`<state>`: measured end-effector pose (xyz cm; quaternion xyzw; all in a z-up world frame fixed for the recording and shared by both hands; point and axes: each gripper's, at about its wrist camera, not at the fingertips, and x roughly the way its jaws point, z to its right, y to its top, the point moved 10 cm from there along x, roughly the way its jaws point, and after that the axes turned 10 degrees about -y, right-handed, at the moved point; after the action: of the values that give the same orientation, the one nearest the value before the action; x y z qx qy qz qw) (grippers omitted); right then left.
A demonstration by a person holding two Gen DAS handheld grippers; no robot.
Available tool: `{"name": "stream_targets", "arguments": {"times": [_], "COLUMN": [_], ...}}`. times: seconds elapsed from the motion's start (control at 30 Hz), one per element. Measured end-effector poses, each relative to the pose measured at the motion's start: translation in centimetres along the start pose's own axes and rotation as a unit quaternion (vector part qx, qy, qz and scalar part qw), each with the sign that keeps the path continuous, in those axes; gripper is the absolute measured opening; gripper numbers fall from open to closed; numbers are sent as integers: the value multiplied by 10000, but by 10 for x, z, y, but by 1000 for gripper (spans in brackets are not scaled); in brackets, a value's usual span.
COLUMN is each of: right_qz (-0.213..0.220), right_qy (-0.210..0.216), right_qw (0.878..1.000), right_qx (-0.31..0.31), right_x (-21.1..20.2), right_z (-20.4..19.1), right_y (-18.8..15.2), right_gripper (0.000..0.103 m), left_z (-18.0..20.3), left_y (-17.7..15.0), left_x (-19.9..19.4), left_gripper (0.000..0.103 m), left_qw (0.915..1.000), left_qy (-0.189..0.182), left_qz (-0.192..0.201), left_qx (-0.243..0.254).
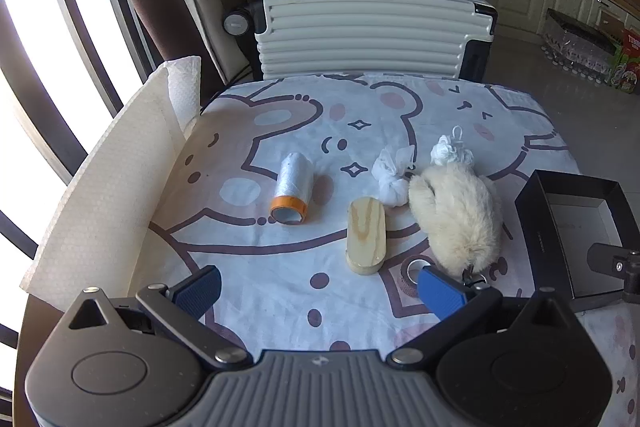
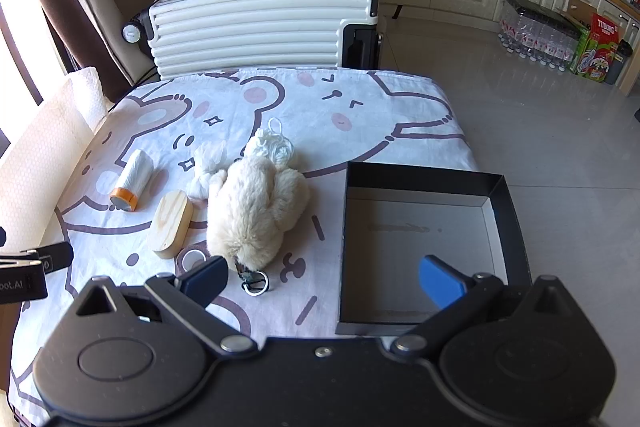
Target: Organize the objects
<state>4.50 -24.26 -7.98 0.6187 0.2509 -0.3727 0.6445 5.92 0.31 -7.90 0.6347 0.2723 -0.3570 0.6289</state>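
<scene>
On the bear-print cloth (image 1: 280,267) lie a roll of clear bags with an orange end (image 1: 289,189), a wooden oval block (image 1: 366,235), a knotted white cloth (image 1: 390,177), a white yarn bundle (image 1: 450,151), a fluffy cream plush keychain (image 1: 456,215) and a small tape ring (image 1: 414,273). An empty black box (image 2: 424,243) sits at the right. My left gripper (image 1: 320,291) is open, near the front of the block and plush. My right gripper (image 2: 324,281) is open, over the box's left wall, with the plush (image 2: 256,207) and its metal ring (image 2: 256,283) just ahead.
A white ribbed suitcase (image 1: 372,27) stands behind the table. A paper towel sheet (image 1: 104,187) lines the left edge by the window. Cabinets and bottled water packs (image 2: 536,35) stand on the floor at the right.
</scene>
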Motion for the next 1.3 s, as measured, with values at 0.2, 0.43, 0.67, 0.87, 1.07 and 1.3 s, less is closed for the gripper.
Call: {"name": "stream_targets", "arguments": {"times": [0.2, 0.43, 0.67, 0.87, 1.07, 1.3], "right_qz": [-2, 8, 0, -2, -3, -7], "right_qy": [-5, -16, -29, -34, -38, -41], "right_qw": [10000, 10000, 10000, 10000, 10000, 10000], "right_qx": [3, -6, -9, -16, -16, -16], "right_x": [0, 1, 2, 2, 0, 1], "right_z": [0, -1, 1, -2, -2, -2], "right_y": [5, 4, 5, 4, 4, 4], "right_gripper": [103, 103, 103, 103, 103, 103], "left_z": [8, 9, 11, 10, 8, 8], "left_y": [-2, -2, -2, -2, -3, -3], "left_x": [-1, -2, -2, -2, -2, -2], "left_gripper": [103, 103, 103, 103, 103, 103], "left_qw": [10000, 10000, 10000, 10000, 10000, 10000], "left_qy": [12, -19, -53, -60, -66, -80], "left_qz": [7, 8, 5, 4, 2, -1], "left_qx": [24, 15, -9, -20, -28, -32]}}
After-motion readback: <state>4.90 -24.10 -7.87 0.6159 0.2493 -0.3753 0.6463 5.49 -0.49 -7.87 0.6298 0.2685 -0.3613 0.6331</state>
